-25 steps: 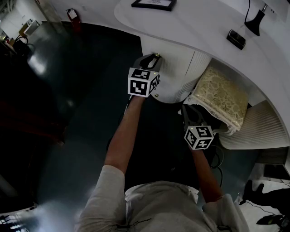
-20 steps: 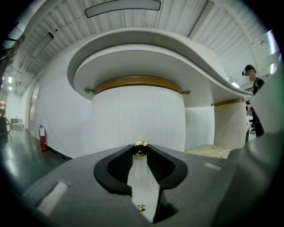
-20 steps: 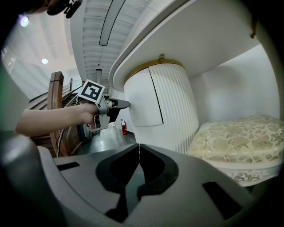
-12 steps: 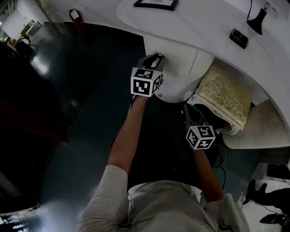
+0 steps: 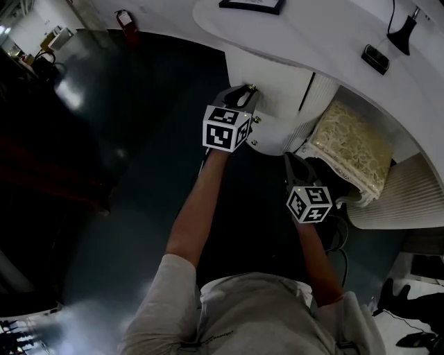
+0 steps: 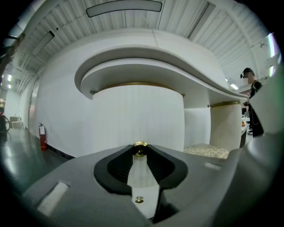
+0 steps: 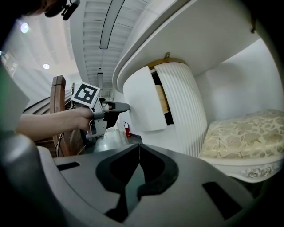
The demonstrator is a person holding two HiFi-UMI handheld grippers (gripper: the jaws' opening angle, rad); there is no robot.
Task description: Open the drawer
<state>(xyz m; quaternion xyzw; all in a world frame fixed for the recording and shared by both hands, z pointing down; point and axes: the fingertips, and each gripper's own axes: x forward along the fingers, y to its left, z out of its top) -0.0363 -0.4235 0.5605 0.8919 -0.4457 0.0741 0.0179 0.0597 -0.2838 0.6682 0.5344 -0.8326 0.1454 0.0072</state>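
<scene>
The drawer (image 5: 274, 97) has a curved white front under the round desk top (image 5: 326, 35). Its front (image 7: 144, 99) stands out from the ribbed cabinet (image 7: 179, 106), with a dark gap behind it. My left gripper (image 5: 246, 90) is level at the front, shut on the small brass drawer knob (image 6: 140, 146), which sits at the jaw tips. In the right gripper view the left gripper (image 7: 122, 106) reaches the front's left edge. My right gripper (image 5: 288, 158) hangs lower right, near the stool, shut on nothing (image 7: 139, 145).
A cream patterned cushioned stool (image 5: 354, 149) stands right of the cabinet, a ribbed white panel (image 5: 395, 201) beyond it. On the desk lie a picture frame (image 5: 251, 4) and a dark handset (image 5: 378, 59). A fire extinguisher (image 5: 125, 17) stands on the dark floor (image 5: 104, 173).
The head view has shifted a little, so everything sits slightly right and lower. The left gripper stays on the knob; the right gripper has barely moved.
</scene>
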